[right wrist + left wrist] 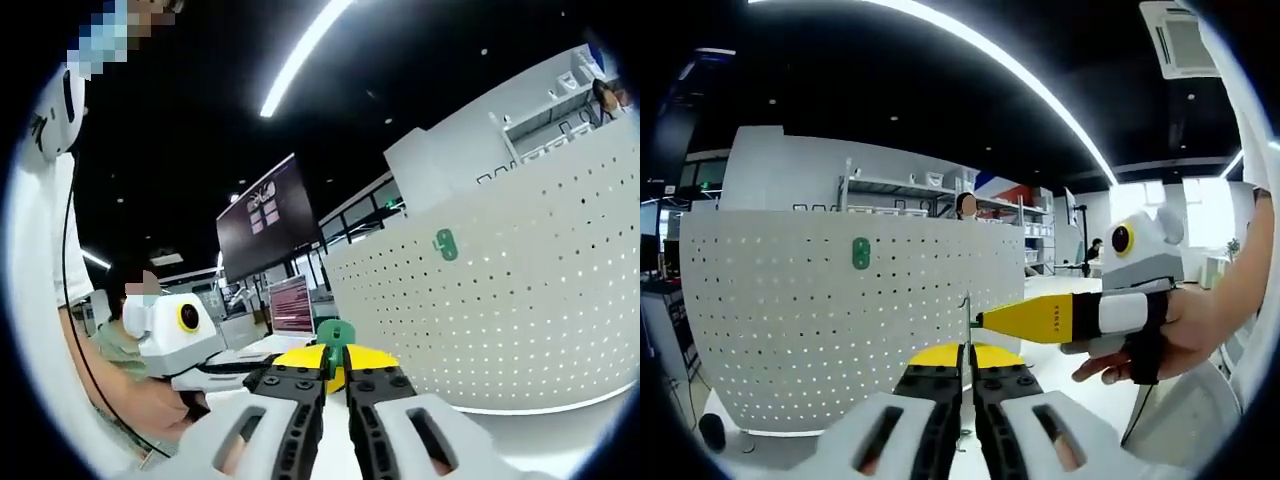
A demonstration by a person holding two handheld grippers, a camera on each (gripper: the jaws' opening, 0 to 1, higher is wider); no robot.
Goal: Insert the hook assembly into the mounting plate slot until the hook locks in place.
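Both hand-held grippers are working close together in front of a curved white pegboard. Nearest in the left gripper view, the left gripper (967, 375) is pinching its jaws nearly closed on a thin metal hook (966, 330) that is standing upright between the tips, with a yellow part just behind it. Just to the right, the right gripper (985, 320) is coming in sideways, its yellow tip touching or almost touching that hook, and a hand (1180, 330) is gripping its handle. In the right gripper view, the right gripper's (335, 378) own jaws are sitting narrow around a small green piece (335, 332); whether they are actually clamping it I cannot tell. Farther off, the pegboard (790, 330) is carrying a green plate (861, 253) on its upper part, well apart from both grippers, and it looks to be the mounting point. Shelves and a screen are standing far behind. The risk, as I judge it, is that the thin hook is pivoting or slipping in so light a pinch when the right tip nudges it, so it is arriving tilted at the slot and jamming rather than locking; pushing hard could also be flexing the board.
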